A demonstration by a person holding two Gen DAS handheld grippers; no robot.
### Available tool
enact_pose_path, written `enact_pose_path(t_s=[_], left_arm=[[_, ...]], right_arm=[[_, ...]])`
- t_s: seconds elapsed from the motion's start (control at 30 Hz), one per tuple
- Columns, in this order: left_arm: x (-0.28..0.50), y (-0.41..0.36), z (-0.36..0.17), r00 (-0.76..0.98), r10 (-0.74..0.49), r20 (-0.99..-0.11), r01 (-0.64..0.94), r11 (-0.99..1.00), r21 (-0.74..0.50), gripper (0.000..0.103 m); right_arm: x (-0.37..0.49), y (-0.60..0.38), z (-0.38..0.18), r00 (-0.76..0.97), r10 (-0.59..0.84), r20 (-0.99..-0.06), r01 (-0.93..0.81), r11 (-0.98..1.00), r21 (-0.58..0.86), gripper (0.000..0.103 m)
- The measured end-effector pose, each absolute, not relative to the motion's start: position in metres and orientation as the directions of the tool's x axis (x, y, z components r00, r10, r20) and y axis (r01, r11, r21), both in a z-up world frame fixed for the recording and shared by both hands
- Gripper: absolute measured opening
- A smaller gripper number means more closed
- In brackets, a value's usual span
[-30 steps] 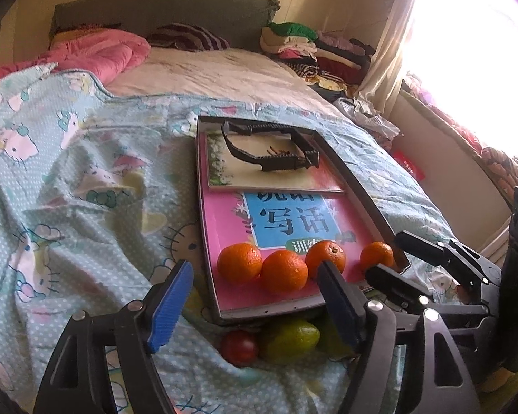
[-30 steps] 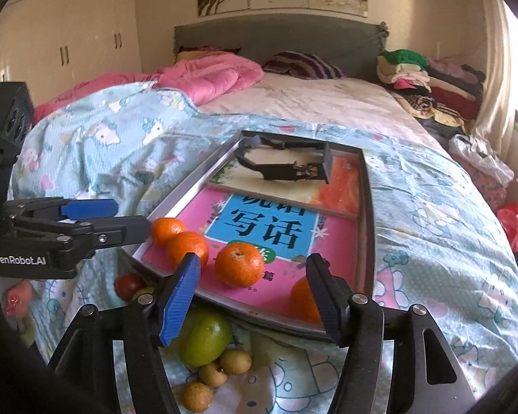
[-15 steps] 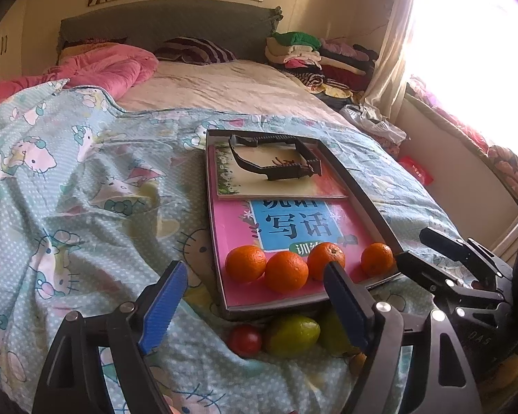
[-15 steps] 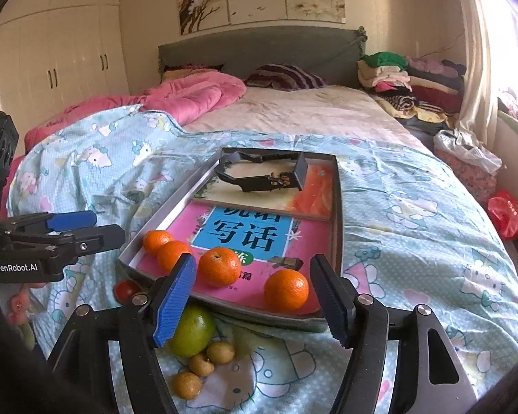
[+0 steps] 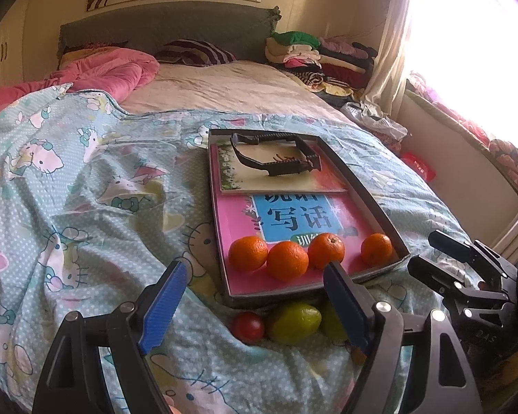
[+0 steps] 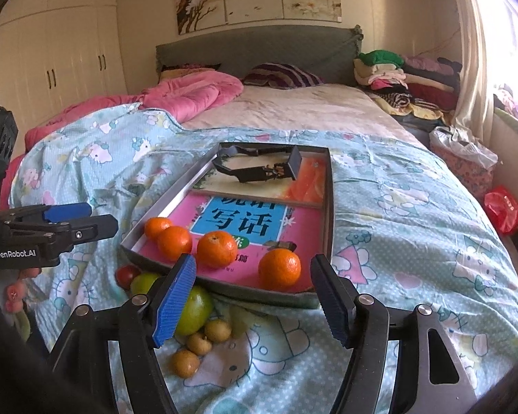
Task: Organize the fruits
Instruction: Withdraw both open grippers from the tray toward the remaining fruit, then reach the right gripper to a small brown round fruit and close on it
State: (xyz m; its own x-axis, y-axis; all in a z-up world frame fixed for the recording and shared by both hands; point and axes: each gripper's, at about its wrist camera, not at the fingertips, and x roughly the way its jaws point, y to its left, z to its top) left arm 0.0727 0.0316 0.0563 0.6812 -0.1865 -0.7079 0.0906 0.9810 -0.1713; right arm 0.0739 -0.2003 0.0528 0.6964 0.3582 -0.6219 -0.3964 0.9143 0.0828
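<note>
On top of the light-blue cartoon-cat bedspread (image 6: 407,227) a shallow dark grey rectangular tray (image 6: 331,207) is sitting, lined with one pink book with a blue title panel (image 6: 240,222) and one second book with a pale cover (image 5: 279,172) lying across its far end, plus one black plastic frame piece (image 6: 259,167) resting on that. Four round orange mandarins (image 5: 286,260) are lining up along the tray's near edge, three bunched together and one off toward the right corner. Just outside the near rim, on the bedspread, I'm counting one small red tomato-like fruit (image 5: 248,327), two green round fruits (image 6: 194,310) and three little tan-brown round fruits (image 6: 199,343) clustered together. Left gripper with blue pads (image 5: 255,305) is hanging over the near rim with its jaws spread wide, nothing between them. Right gripper with the same blue pads (image 6: 255,298) is also gaping, not pressing on anything, and it's hovering just short of the right-hand mandarin. Both are pointing down toward the fruit.
</note>
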Motion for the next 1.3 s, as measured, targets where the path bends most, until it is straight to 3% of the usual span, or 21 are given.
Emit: enact_pose_path(t_s=[1.2, 1.3], left_arm=[[0.052, 0.008, 0.018, 0.599, -0.158, -0.785, 0.141, 0.986, -0.091, 0.081], [0.052, 0.008, 0.014, 0.591, -0.156, -0.792, 0.141, 0.986, -0.089, 0.081]], right_arm=[[0.033, -0.179, -0.003, 0.546, 0.402, -0.735, -0.463, 0.876, 0.135, 0.071], [0.031, -0.177, -0.005, 0.544, 0.408, -0.733, -0.477, 0.869, 0.131, 0.065]])
